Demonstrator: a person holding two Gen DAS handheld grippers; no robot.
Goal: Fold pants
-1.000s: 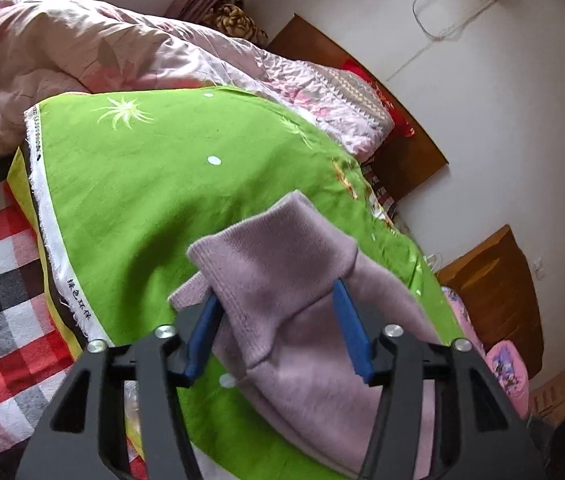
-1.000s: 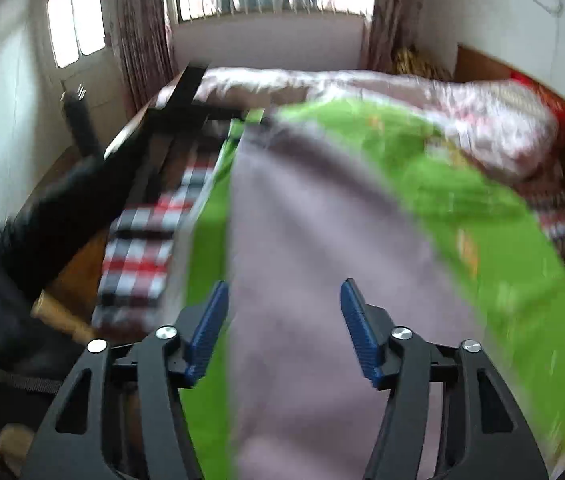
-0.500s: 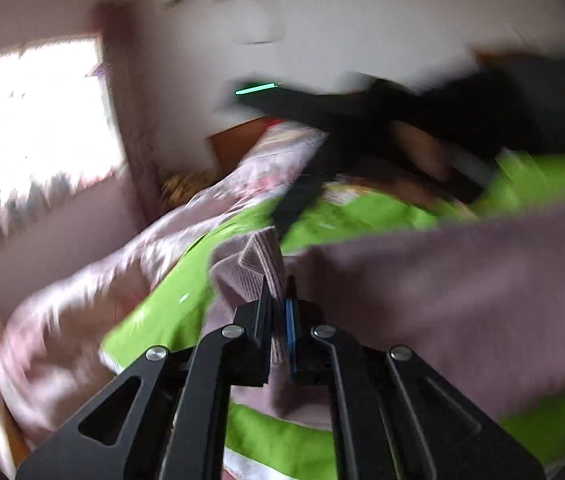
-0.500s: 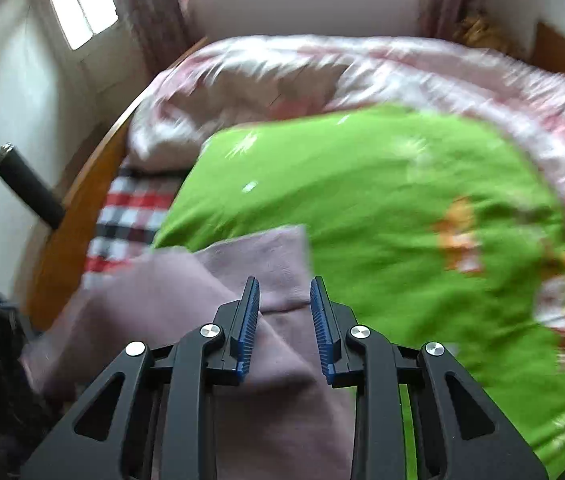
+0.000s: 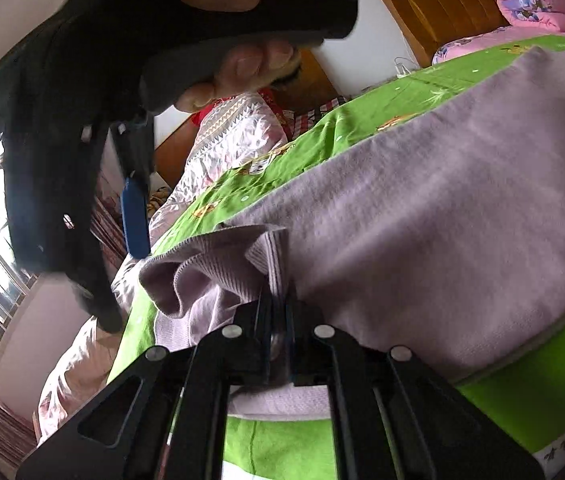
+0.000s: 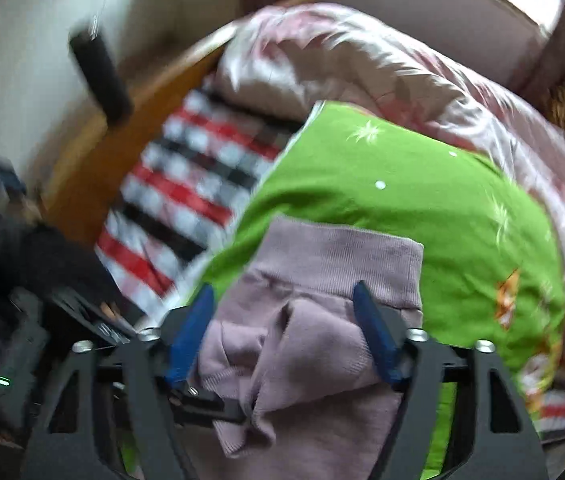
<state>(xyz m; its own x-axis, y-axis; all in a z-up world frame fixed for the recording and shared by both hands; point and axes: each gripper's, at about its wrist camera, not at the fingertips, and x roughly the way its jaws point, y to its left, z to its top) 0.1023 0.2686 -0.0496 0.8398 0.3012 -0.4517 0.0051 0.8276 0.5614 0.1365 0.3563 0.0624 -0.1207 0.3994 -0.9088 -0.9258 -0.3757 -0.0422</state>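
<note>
My left gripper (image 5: 278, 312) is clamped on the ribbed cuff of the pants (image 5: 422, 216), which lie ahead of it on the green sheet (image 5: 522, 408). I should hold the fabric taut and lay it square. My right gripper (image 6: 282, 336) is spread wide over the soft, fleecy waistband.

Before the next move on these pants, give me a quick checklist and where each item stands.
1. Left tool shut on the pants at the ribbed cuff: ok.
2. Right tool open, holding nothing: ok.
3. Ribbed waistband lies flat on the green sheet: ok.
4. Fabric near the left tool is bunched, not smooth: not ok.
5. Fold edges aligned: cannot tell.
</note>
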